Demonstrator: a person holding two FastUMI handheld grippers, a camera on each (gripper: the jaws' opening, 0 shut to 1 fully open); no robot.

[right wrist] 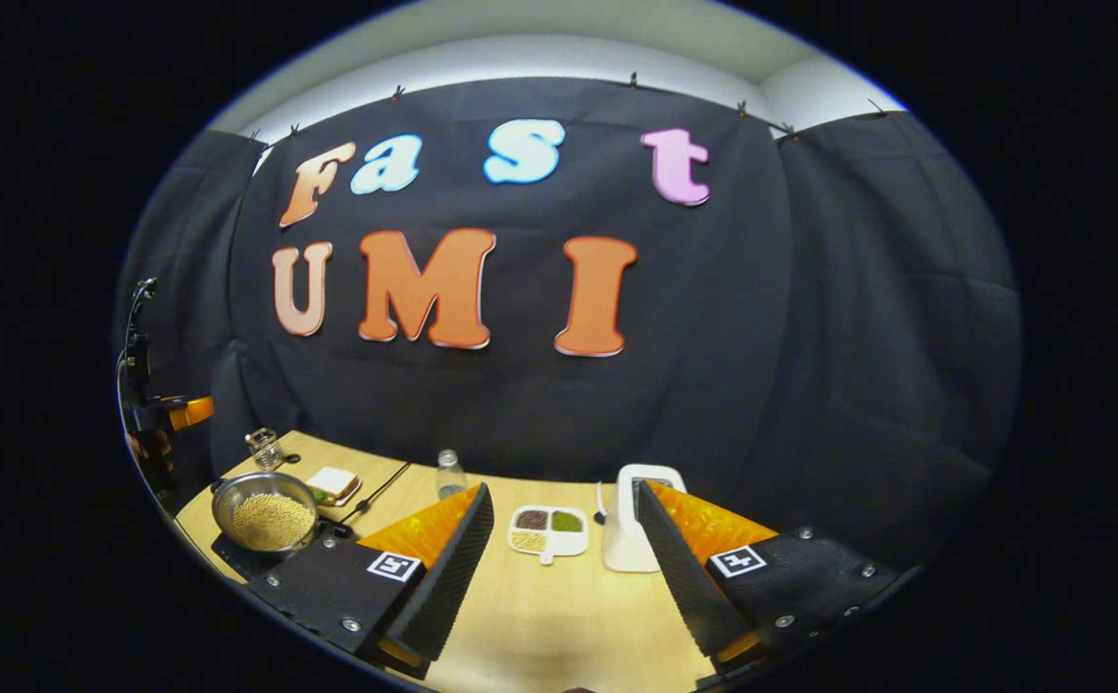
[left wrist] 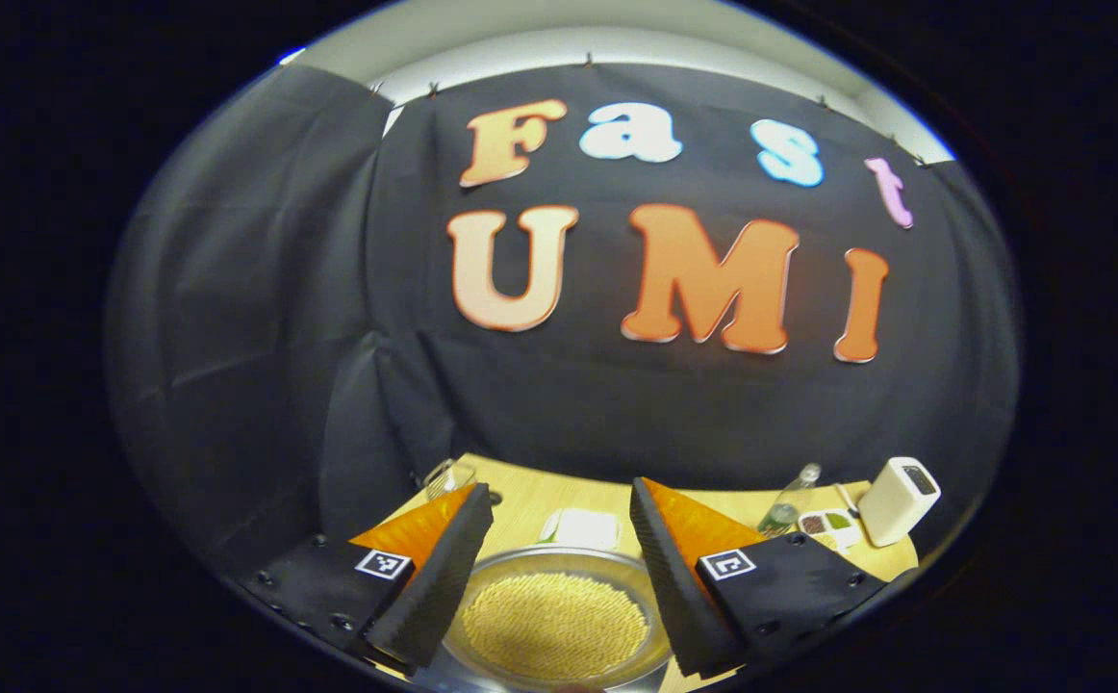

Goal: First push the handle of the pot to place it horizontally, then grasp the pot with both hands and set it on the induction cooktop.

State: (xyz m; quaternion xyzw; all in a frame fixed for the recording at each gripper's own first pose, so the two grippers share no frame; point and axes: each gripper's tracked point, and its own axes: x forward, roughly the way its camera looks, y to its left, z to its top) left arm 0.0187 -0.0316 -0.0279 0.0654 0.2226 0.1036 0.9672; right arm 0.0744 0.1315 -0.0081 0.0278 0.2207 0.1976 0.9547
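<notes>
Lighting dim, apparently from overhead; ceiling strip bright. Fisheye distortion bends edges. Left gripper view slightly softer; distant items blurred.

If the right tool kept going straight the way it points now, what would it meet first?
Probably the divided condiment dish lying between the right tool's open fingers, with bare table before it; the white appliance stands just beside. Depth is uncertain.
</notes>
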